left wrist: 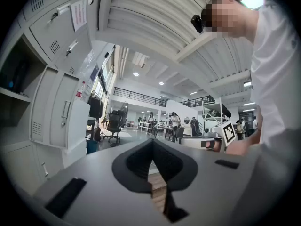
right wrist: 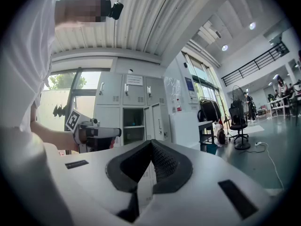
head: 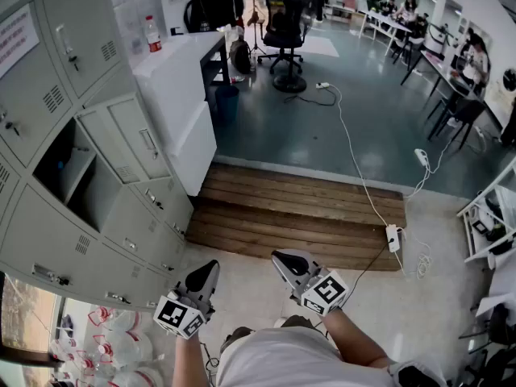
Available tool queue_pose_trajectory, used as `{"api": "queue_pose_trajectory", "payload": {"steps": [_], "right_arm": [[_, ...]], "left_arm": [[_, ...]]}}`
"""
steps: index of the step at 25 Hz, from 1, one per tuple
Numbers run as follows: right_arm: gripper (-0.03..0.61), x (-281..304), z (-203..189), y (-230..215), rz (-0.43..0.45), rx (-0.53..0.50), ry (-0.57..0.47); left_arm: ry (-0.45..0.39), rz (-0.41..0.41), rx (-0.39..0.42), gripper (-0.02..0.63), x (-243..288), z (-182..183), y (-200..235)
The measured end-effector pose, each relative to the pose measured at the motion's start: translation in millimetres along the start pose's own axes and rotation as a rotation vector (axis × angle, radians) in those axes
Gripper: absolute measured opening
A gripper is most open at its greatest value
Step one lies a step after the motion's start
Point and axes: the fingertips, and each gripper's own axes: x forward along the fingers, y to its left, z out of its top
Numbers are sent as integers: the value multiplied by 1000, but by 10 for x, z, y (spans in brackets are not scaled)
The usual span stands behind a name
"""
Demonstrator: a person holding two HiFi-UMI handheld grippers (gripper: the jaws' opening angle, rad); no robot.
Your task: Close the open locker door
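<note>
The pale grey metal locker door (head: 135, 139) with its vertical handle is standing swung wide open, beside its dark shelved compartment (head: 71, 176).

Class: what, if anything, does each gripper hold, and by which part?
Nothing is held: the left gripper and the right gripper are both shut and empty, apart from the open locker door.

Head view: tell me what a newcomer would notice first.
One gray locker door stands swung open at the left, baring a dark compartment with a shelf. At the bottom, the left gripper and right gripper point toward a wooden step, jaws together and empty.
</note>
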Motion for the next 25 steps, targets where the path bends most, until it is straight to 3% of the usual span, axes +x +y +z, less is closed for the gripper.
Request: {"api": "queue_pose_trajectory", "payload": {"steps": [5,14,19,25], "right_arm": [[8,-185,13,-333,-4,-7,0],[9,-293,-98,-782,-1,78,-12],[9,-36,-174,-1089,-18,78,8],[9,564,-77,-1488,-45,71,10]], "left_arm": [[2,-24,-36,-2,338,-11,-144],[36,28,-42,-2,763,-241,-140],[42,20,-22,-2,1090,-327,202],[41,5,-18,0,1485,-240,901]]}}
